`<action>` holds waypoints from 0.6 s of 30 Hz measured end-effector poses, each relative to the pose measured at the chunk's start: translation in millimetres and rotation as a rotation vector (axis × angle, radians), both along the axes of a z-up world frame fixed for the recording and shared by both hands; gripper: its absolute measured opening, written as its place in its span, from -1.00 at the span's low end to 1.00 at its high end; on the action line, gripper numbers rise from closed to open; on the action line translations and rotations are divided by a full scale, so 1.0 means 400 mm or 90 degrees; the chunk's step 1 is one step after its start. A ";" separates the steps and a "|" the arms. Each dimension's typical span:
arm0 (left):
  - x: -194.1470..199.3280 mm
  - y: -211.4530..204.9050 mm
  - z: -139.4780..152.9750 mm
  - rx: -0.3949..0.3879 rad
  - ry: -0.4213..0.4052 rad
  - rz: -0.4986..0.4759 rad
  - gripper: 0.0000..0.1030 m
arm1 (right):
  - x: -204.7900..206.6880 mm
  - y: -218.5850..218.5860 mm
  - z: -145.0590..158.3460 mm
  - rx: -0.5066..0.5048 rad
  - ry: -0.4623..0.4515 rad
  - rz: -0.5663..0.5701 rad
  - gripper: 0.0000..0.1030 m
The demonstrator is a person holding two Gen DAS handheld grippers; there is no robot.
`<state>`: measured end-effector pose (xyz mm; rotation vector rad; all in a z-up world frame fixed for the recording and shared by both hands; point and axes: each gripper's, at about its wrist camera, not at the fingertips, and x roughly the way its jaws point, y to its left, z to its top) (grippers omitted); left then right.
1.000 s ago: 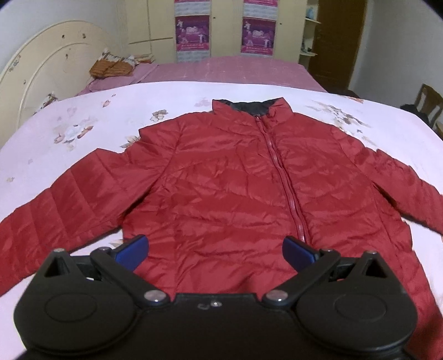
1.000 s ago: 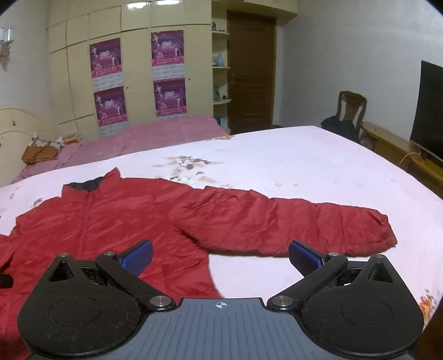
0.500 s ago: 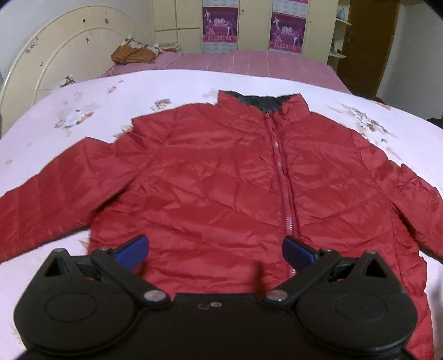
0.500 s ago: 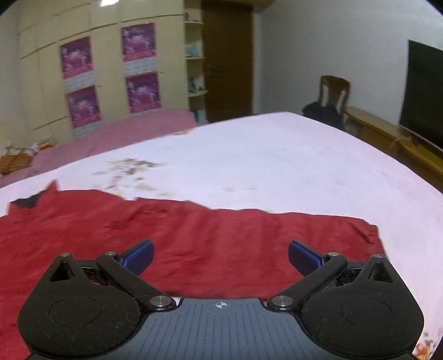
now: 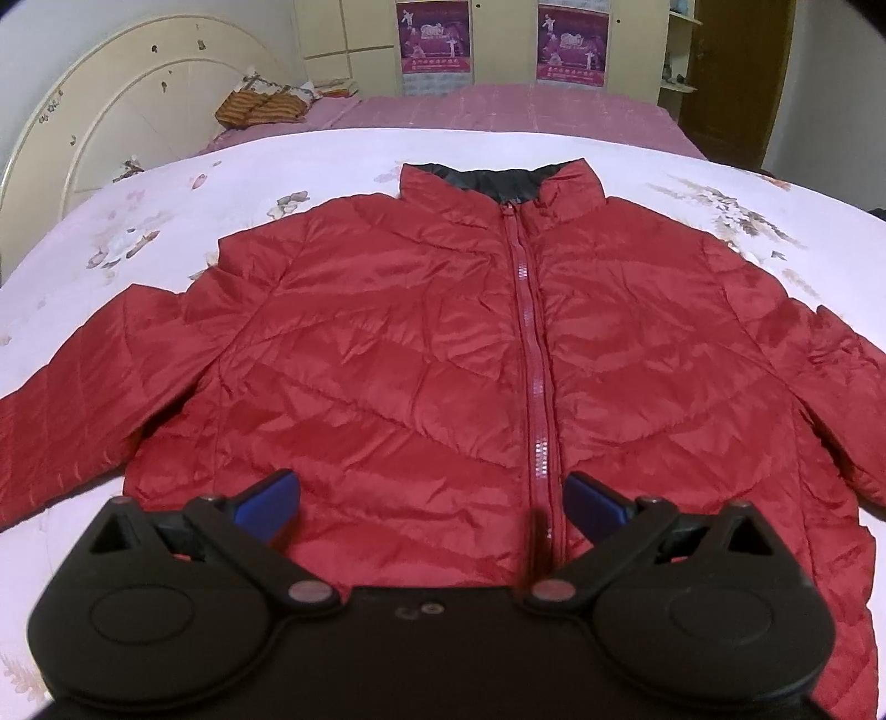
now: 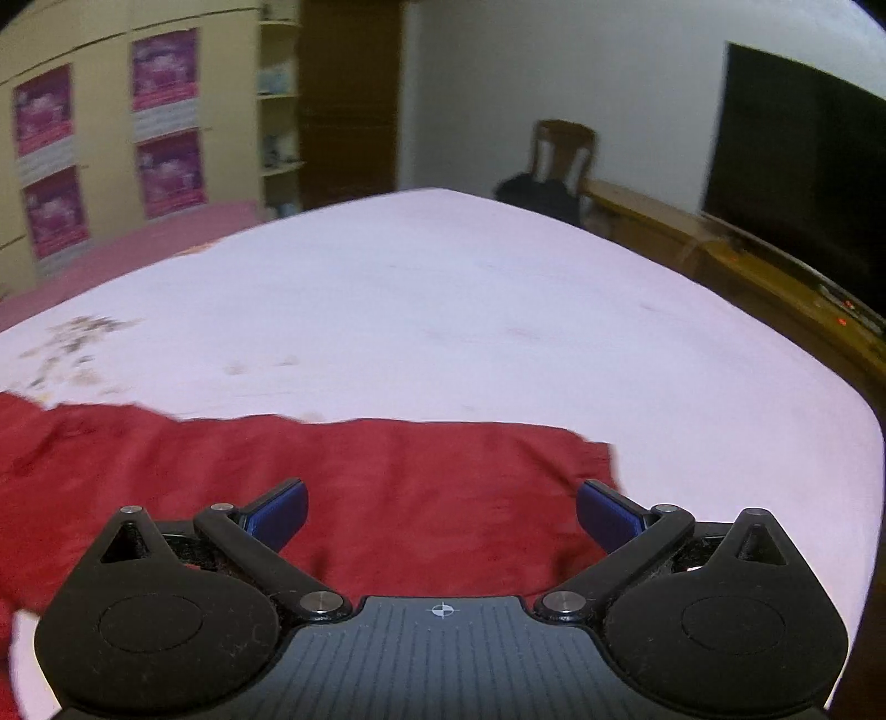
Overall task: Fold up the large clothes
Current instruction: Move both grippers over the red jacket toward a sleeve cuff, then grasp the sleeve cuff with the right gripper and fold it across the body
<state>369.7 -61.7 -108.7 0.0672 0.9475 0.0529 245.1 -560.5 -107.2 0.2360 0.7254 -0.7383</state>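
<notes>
A: Where did the red jacket (image 5: 443,343) lie?

B: Flat on the pale floral bedsheet (image 5: 166,221), front up, zip (image 5: 534,354) closed, dark-lined collar (image 5: 498,180) at the far end. Both sleeves spread out to left and right. Hem nearest the left-hand camera.

A: The left gripper (image 5: 432,501)?

B: Claw spread wide, blue fingertips (image 5: 266,498) well apart, nothing between them. It sat above the near hem, with the lower zip just inside its right finger.

A: And the right gripper (image 6: 440,507)?

B: Also wide and empty. It was over the jacket's right sleeve (image 6: 360,476), with the cuff (image 6: 601,459) just beyond its right finger. Whether the pads touched the cloth, I could not tell; that view was blurred.

A: Surroundings?

B: Cream headboard (image 5: 127,105) far left, a pink bedspread (image 5: 498,113) behind the sheet, purple posters (image 5: 434,30) on the cupboards. From the right-hand view, a wooden chair (image 6: 562,155) and a dark television (image 6: 803,183) on a low bench, far right.
</notes>
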 end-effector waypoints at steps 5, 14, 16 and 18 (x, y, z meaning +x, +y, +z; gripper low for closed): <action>0.006 -0.005 0.001 -0.002 0.002 0.009 0.96 | -0.029 -0.080 -0.022 -0.010 0.025 -0.052 0.99; 0.011 -0.010 0.002 -0.001 0.001 0.012 0.96 | -0.049 -0.128 -0.077 0.072 0.040 -0.072 0.29; 0.010 -0.010 0.002 -0.001 0.000 0.012 0.96 | -0.053 -0.124 -0.073 0.078 0.032 -0.068 0.28; 0.010 -0.008 0.003 -0.002 -0.002 0.010 0.96 | -0.060 -0.127 -0.068 0.089 0.020 -0.056 -0.10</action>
